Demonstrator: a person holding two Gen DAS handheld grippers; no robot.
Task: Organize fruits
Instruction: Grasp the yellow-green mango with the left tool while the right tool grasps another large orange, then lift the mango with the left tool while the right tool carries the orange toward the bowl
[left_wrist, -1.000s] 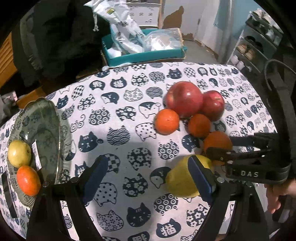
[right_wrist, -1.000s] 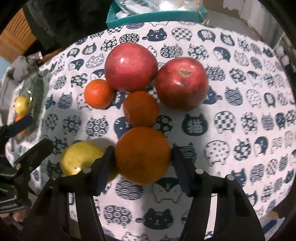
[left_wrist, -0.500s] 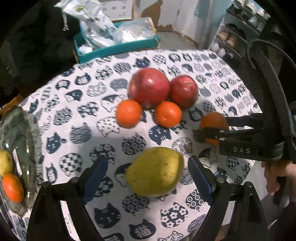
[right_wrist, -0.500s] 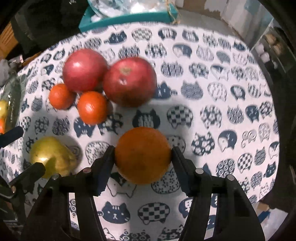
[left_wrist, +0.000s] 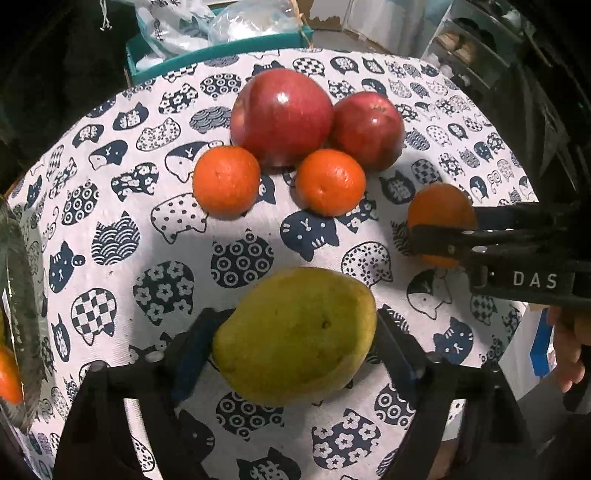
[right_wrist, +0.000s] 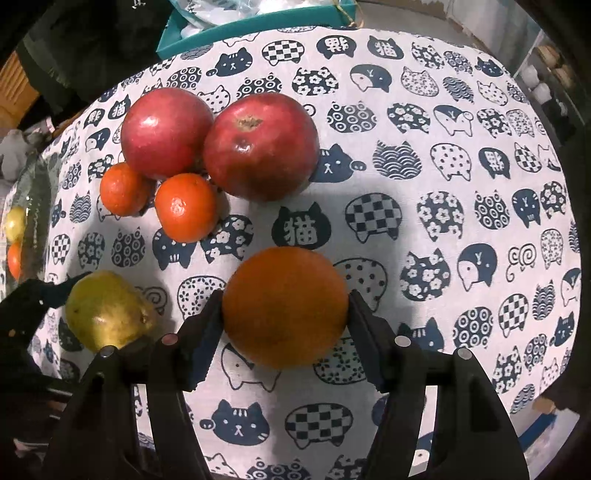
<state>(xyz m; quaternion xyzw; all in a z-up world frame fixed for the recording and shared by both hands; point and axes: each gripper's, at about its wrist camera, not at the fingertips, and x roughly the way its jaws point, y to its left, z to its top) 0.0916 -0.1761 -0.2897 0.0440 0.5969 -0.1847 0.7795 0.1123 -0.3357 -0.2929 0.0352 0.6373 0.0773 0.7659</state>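
While the left gripper (left_wrist: 295, 341) is closing its jaws around the yellow-green pear (left_wrist: 295, 334) on the cat-print tablecloth (left_wrist: 166, 221), pads right at its sides, the right gripper (right_wrist: 284, 321) sits with an orange (right_wrist: 285, 306) wedged between its pads, jaws just starting to ease apart. Two red apples (right_wrist: 260, 146) and two mandarins (right_wrist: 185, 208) cluster just behind.
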